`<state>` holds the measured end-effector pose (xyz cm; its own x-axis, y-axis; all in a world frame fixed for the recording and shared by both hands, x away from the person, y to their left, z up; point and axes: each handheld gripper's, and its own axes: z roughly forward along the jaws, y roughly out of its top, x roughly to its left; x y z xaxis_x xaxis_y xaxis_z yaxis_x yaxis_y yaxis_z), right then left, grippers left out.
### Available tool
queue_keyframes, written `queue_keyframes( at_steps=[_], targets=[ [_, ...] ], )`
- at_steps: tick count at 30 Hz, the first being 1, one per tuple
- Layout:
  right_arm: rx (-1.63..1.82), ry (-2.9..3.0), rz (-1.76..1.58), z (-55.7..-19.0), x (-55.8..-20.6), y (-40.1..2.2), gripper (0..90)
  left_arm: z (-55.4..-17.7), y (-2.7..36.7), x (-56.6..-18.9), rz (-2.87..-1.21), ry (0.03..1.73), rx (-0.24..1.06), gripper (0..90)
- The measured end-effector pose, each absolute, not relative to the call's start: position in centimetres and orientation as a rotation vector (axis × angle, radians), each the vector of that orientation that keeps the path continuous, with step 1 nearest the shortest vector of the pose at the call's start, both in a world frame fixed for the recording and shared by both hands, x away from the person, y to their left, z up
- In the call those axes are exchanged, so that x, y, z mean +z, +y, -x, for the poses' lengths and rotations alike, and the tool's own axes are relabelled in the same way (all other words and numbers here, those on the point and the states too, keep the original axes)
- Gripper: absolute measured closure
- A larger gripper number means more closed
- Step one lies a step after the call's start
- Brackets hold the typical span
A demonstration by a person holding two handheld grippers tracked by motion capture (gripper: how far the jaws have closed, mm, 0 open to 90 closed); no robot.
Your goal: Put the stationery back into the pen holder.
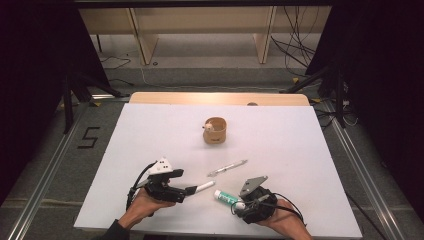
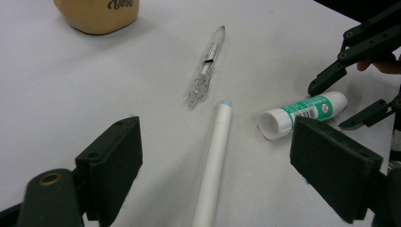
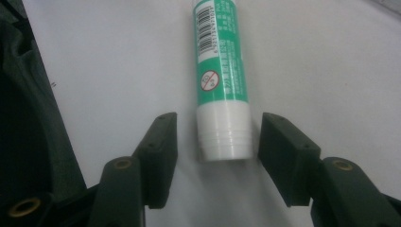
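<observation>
A white rectangular worktop (image 1: 150, 130) carries a tan round cup (image 1: 215, 131) mid-worktop, and toward the near edge a clear plastic pen (image 1: 227, 168), a white marker (image 1: 204, 188) and a green-and-white glue stick (image 1: 226, 198).

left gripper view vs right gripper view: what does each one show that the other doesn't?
Left gripper view alone: white marker lying between its open jaws, clear pen, tan cup, and the right gripper around the glue stick's far end.

Right gripper view alone: the stick's barcode, prohibition symbol, and a small gap between each pad and the stick's white end; the pads do not touch it yet.

Both: the green-and-white glue stick lying on the white table.
</observation>
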<state>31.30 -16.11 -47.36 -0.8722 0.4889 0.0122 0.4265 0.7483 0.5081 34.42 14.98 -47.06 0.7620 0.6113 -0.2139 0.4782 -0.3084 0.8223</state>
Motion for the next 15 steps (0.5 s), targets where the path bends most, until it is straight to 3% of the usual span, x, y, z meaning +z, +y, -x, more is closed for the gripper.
queue_keyframes(
  at_steps=[15],
  targets=[
    [0.667, 2.830, -0.700, -31.50, -47.03, -15.20, 64.7, -34.40, 15.12, -47.01, -1.963, 0.824, 0.170, 17.0]
  ],
)
